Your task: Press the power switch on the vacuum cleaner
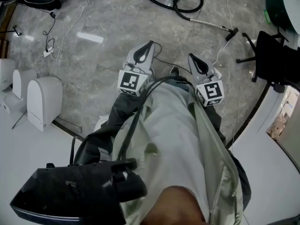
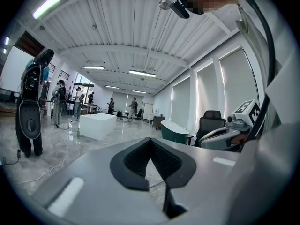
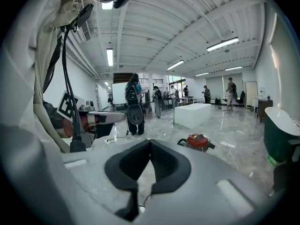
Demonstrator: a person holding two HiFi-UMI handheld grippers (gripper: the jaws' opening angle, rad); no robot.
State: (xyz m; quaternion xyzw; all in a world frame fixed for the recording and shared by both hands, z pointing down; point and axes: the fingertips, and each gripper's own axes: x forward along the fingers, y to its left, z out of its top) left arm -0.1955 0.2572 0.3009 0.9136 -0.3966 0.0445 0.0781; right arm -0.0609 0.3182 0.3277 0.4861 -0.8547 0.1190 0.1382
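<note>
My L tool (image 2: 150,140) is closed: dark pads meet at the tips, nothing btwn them. R tool (image 3: 149,142) is the same, tips together and empty. I hold both out in front of my waist, side by side but apart, pointing fwd over the grey marble-look floor (image 1: 103,74). Just behind them is my pale jacket (image 1: 173,139), w/ a black cable (image 1: 134,118) running back along it from the tools.

The vacuum cleaner (image 3: 199,142) sits on the floor ahead of the R tool and a bit to its right, well apart from both tools. It has a red body and a black hose. In the head view its hose (image 1: 187,6) lies in loops ahead of both tools, and the metal tube (image 1: 211,24) stretches off to the right.

Further out:
- Ahead-left of the R tool is a tall black upright machine (image 3: 134,108).
- Beyond the vacuum cleaner is a white block (image 3: 193,115).
- Right of the R tool are a black office chair (image 1: 269,55) and a dark green tub (image 3: 279,130).
- Left of the L tool are white bins (image 1: 44,100) and a loose cord w/ plug (image 1: 48,52) on the floor.
- People (image 3: 230,93) stand far back in the hall.
</note>
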